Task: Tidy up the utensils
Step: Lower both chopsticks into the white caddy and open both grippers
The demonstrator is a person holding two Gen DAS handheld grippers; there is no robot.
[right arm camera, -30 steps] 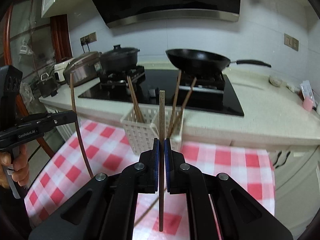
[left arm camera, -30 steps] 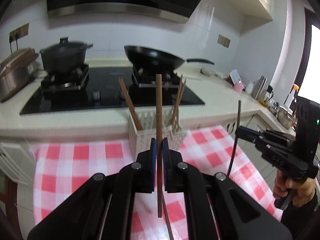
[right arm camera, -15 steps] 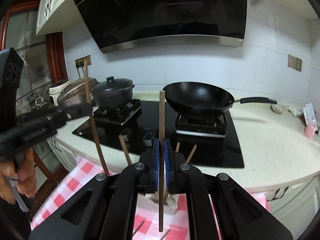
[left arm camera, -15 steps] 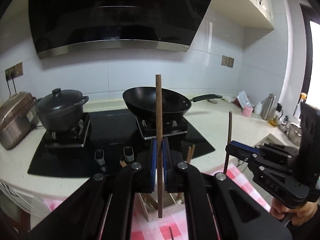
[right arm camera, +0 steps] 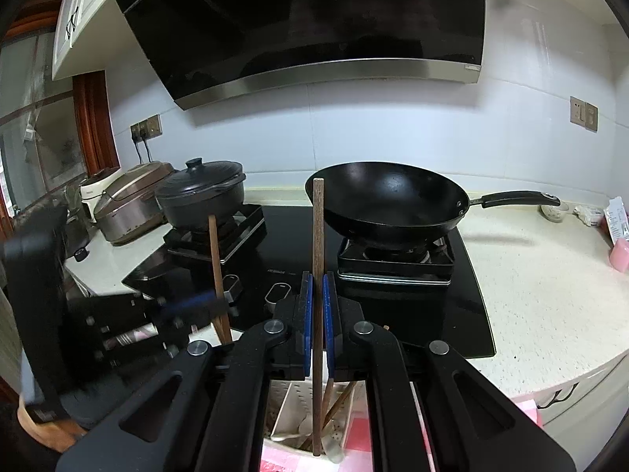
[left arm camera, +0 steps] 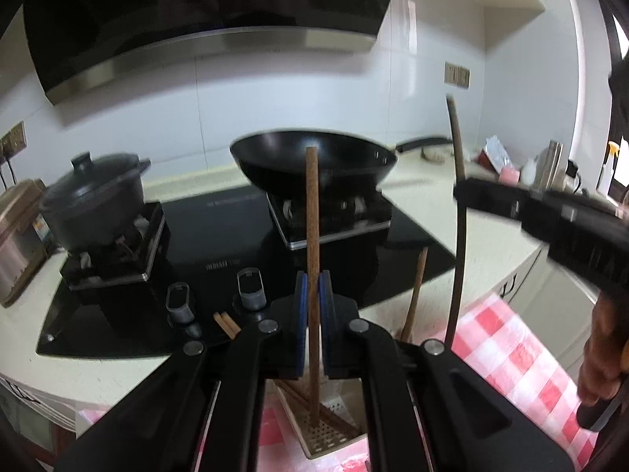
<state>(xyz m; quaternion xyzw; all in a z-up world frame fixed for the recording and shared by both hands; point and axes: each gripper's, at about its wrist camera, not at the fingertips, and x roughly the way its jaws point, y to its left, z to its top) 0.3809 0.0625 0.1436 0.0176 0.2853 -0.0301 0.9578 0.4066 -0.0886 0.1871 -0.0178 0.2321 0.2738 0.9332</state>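
Note:
My left gripper [left arm camera: 312, 306] is shut on a brown wooden chopstick [left arm camera: 311, 212] that stands upright. Its lower end hangs in a compartment of the white perforated utensil basket [left arm camera: 336, 434], right below the jaws. My right gripper [right arm camera: 317, 310] is shut on another upright chopstick [right arm camera: 317, 232]; that tip reaches down into the basket [right arm camera: 287, 405] among other chopsticks. In the left wrist view the right gripper [left arm camera: 462, 196] shows at the right with its dark chopstick [left arm camera: 459, 244]. The right wrist view has the left gripper [right arm camera: 214, 305] blurred at the left with its chopstick [right arm camera: 214, 251].
Behind the basket is a black hob [right arm camera: 393, 306] with a wok [right arm camera: 389, 200] and a lidded pot [right arm camera: 204, 192]. A rice cooker [right arm camera: 129, 204] stands at the left. The red-checked cloth [left arm camera: 511, 354] covers the table under the basket. A person's hand [left arm camera: 601, 354] grips the right handle.
Both grippers have moved forward and come over the basket, which now lies below the jaws instead of ahead. Each still holds its chopstick upright.

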